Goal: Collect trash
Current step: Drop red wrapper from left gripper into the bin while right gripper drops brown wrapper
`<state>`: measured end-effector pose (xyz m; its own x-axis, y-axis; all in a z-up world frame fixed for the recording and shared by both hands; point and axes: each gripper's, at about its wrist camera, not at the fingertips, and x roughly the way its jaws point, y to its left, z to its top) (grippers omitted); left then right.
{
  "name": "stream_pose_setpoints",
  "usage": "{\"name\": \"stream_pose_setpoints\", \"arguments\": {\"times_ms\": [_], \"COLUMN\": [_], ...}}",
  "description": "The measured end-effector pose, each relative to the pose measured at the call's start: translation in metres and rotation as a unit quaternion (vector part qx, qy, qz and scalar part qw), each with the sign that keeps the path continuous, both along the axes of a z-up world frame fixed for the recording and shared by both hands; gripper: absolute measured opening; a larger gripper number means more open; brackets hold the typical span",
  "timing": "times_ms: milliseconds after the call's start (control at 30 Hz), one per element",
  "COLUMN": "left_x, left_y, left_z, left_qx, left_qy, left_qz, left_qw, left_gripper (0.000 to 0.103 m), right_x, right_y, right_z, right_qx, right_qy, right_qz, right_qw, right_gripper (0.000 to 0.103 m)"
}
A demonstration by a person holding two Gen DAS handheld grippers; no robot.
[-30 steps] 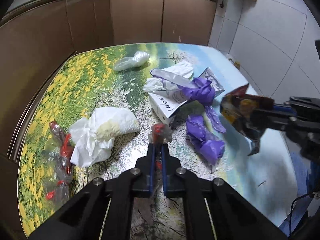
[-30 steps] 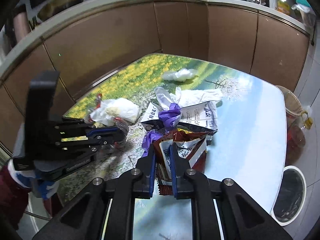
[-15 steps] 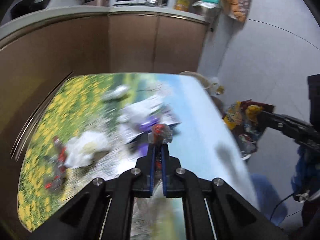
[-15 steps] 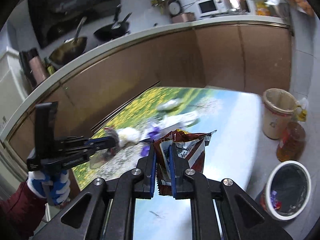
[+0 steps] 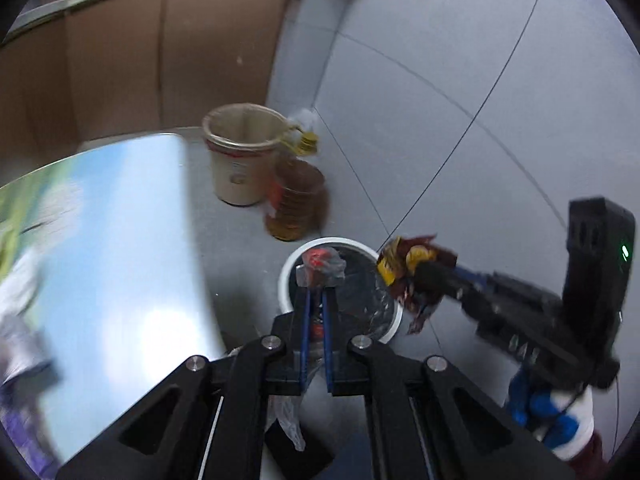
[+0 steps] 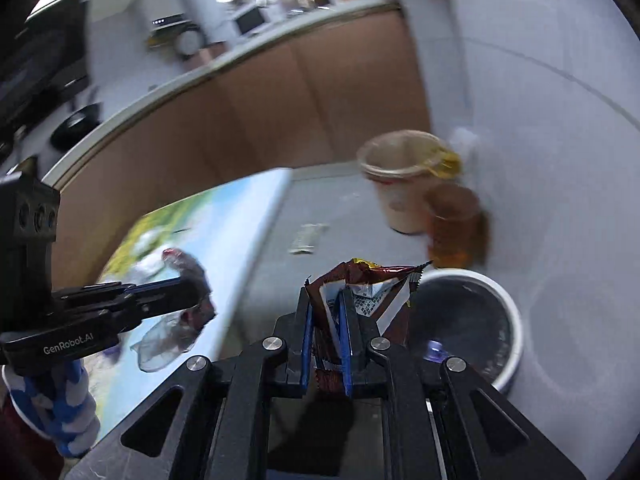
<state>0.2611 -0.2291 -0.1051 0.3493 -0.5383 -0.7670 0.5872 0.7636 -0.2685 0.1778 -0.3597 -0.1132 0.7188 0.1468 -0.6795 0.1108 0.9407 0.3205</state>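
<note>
Open bin mouth point(image 5: 390, 322) unobstructed, table edge point(image 5: 192, 240) left, bottle point(image 5: 296, 200) behind

Glossy foil snack wrapper point(image 6: 362, 292), crinkled clear plastic wrapper point(image 5: 320, 266), shiny bin liner point(image 5: 360, 300), glossy tabletop point(image 5: 132, 260)

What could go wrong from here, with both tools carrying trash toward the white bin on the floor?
1. The brown foil snack wrapper in the right tool hangs by the rim of the white round bin, not clearly over the opening; released now, it may land on the floor.
2. The clear plastic wrapper with red bits in the left tool is light and may cling to the pads.
3. The amber oil bottle beside the bin could be knocked.
</note>
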Motion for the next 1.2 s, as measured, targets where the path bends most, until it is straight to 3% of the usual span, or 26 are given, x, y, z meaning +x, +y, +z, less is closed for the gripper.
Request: {"name": "stream_pose_setpoints", "arguments": {"times_ms": [167, 400, 467, 533, 567, 833, 1200], "left_x": [0.037, 0.068, 0.07, 0.071, 0.071, 0.053, -0.006], "left_y": [-0.076, -0.115, -0.116, -0.116, -0.115, -0.082, 0.03], "left_z": [-0.04, -0.083, -0.088, -0.093, -0.093, -0.058, 0.034], "left_qx": [-0.001, -0.019, -0.026, -0.032, -0.036, -0.054, -0.068], "left_qy": [0.051, 0.106, 0.114, 0.117, 0.118, 0.079, -0.031], "left_qz": [-0.006, 0.005, 0.007, 0.008, 0.007, 0.02, 0.091], "left_qw": [0.9987, 0.9941, 0.9931, 0.9926, 0.9923, 0.9952, 0.993], "left_gripper": [0.006, 0.011, 0.024, 0.039, 0.04, 0.04, 0.04], "right_x": [0.02, 0.04, 0.041, 0.042, 0.04, 0.022, -0.023], "right_y": [-0.049, -0.078, -0.085, -0.089, -0.089, -0.077, -0.007], "right_z": [-0.04, -0.08, -0.085, -0.089, -0.089, -0.066, 0.036], "right_qx": [0.02, -0.006, -0.011, -0.018, -0.019, -0.021, -0.04], "right_qy": [0.03, 0.066, 0.072, 0.076, 0.076, 0.049, -0.053], "right_qz": [-0.048, -0.085, -0.098, -0.108, -0.111, -0.117, -0.071], "right_qw": [0.998, 0.994, 0.993, 0.991, 0.991, 0.992, 0.995], "right_gripper": [0.012, 0.021, 0.032, 0.033, 0.034, 0.034, 0.035]}}
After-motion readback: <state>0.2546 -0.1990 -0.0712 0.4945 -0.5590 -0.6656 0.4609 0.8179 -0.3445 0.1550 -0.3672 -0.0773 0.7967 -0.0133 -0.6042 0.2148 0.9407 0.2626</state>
